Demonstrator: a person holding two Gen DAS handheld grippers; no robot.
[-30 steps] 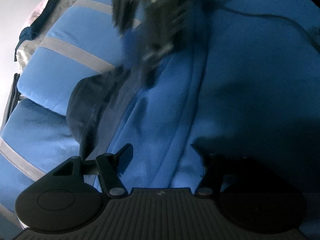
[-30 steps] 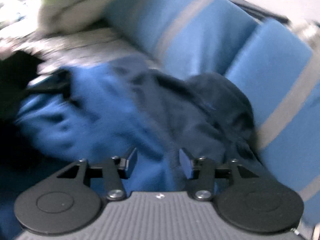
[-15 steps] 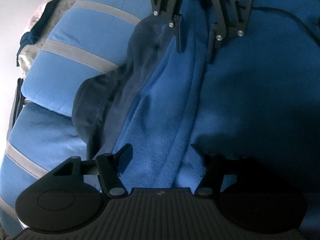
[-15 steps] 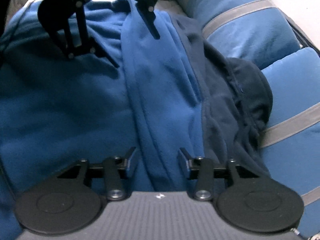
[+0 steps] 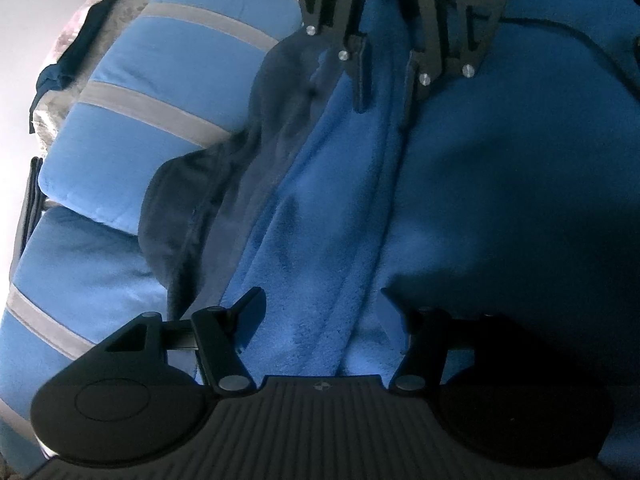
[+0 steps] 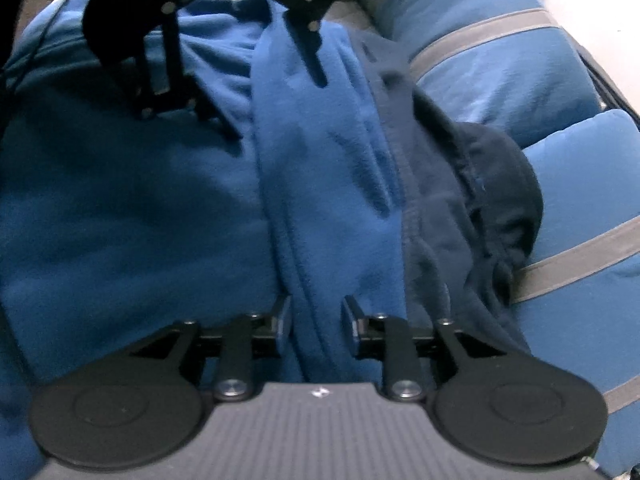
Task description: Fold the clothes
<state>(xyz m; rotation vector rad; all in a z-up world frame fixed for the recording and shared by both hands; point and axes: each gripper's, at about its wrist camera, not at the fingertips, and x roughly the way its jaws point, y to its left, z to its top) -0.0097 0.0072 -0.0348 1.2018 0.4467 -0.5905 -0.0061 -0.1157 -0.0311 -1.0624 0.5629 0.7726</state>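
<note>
Two plump cushions [image 5: 160,80] sit side by side as the backdrop, covered in bright blue fabric crossed by grey stripes [image 5: 148,108]. In the right wrist view the same cushions [image 6: 500,52] run along the right edge, one behind the other. Behind them in the left wrist view lies a silvery grey patterned cloth [image 5: 84,40] with a dark blue strap [image 5: 76,60] across it. Beyond the cushions a pale, plain wall [image 5: 36,8] glows with soft light. The light falls brightest on the cushion side; the opposite side of each view sinks into deep shadow.
</note>
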